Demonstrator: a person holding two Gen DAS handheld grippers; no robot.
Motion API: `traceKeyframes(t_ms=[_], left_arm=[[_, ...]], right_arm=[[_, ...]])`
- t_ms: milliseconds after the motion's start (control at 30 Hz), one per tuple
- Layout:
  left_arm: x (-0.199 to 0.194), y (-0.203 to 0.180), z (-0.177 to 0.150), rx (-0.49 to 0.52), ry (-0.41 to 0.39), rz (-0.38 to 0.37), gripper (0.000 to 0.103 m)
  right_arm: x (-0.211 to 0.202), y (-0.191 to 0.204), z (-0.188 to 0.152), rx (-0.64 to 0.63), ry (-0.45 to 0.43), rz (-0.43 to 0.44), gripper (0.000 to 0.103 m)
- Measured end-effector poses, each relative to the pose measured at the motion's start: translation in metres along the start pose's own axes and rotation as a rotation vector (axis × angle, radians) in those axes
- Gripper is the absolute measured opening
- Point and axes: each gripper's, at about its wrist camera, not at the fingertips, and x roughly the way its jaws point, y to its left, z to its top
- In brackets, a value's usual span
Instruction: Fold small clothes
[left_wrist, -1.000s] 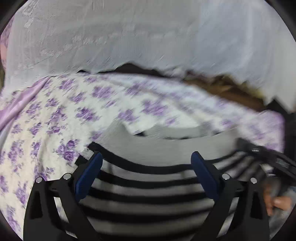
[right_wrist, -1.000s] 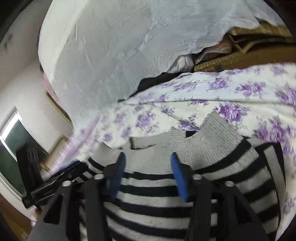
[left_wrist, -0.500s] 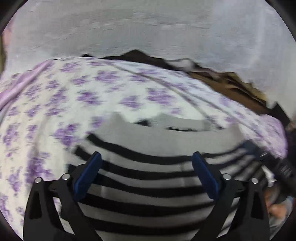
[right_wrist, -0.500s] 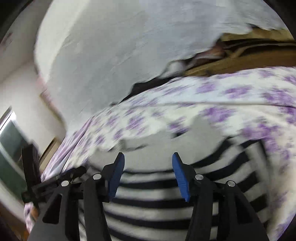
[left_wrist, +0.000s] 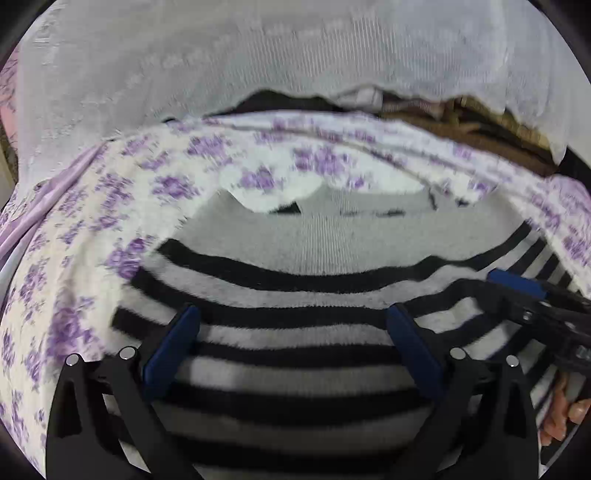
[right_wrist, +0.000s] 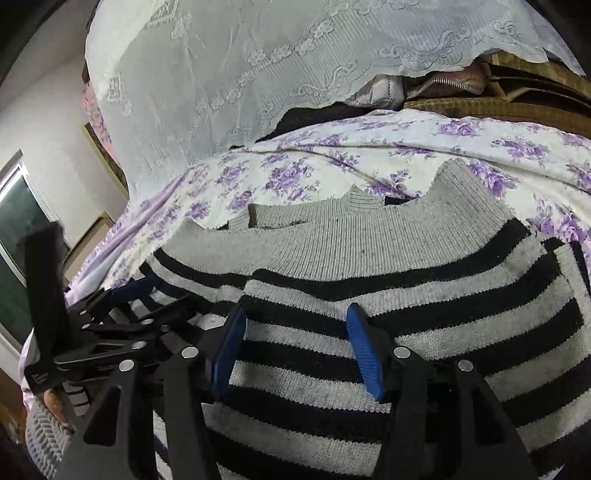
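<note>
A small grey sweater with black stripes (left_wrist: 295, 258) lies flat on a bed sheet with purple flowers (left_wrist: 166, 184), its grey collar end farthest from me. It also shows in the right wrist view (right_wrist: 388, 251). My left gripper (left_wrist: 293, 321) is open and empty, just above the striped part. My right gripper (right_wrist: 295, 325) is open and empty over the stripes too. The right gripper shows at the right edge of the left wrist view (left_wrist: 524, 295). The left gripper shows at the left of the right wrist view (right_wrist: 122, 295).
A white lace cloth (right_wrist: 240, 74) hangs behind the bed. Folded fabrics and brown woven mats (right_wrist: 498, 99) lie at the back right. A window (right_wrist: 14, 221) and wall are at the far left. The flowered sheet (right_wrist: 406, 147) surrounds the sweater.
Both grippers have moved forward and lower over the sweater, which now fills more of each view. Both stay open.
</note>
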Motion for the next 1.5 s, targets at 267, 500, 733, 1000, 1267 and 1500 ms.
traceKeyframes(t_ms=[267,500,733,1000,1267,1500], left_arm=[[-0.030,-0.016,-0.035,0.040,0.029,0.033,0.098],[-0.022,-0.027,-0.041,0.090,0.038,0.125,0.099],[-0.072,0.020,-0.058,-0.095,-0.036,0.146,0.099],[-0.049,0.085,-0.079,-0.333,0.168,0.041,0.099],[-0.085,0.122,-0.099,-0.477,0.093,0.056,0.098],[-0.072,0.090,-0.091,-0.300,0.119,0.249,0.099]], right_arm=[[-0.046,0.047,-0.035,-0.194,-0.145,-0.166,0.057],[-0.032,0.048,-0.052,-0.189,0.019,-0.313,0.066],[-0.082,0.031,-0.070,-0.043,-0.097,-0.321,0.066],[-0.083,0.014,-0.077,0.021,-0.046,-0.275,0.066],[-0.118,-0.004,-0.090,0.150,-0.158,-0.313,0.066],[-0.110,-0.016,-0.092,0.190,-0.102,-0.279,0.069]])
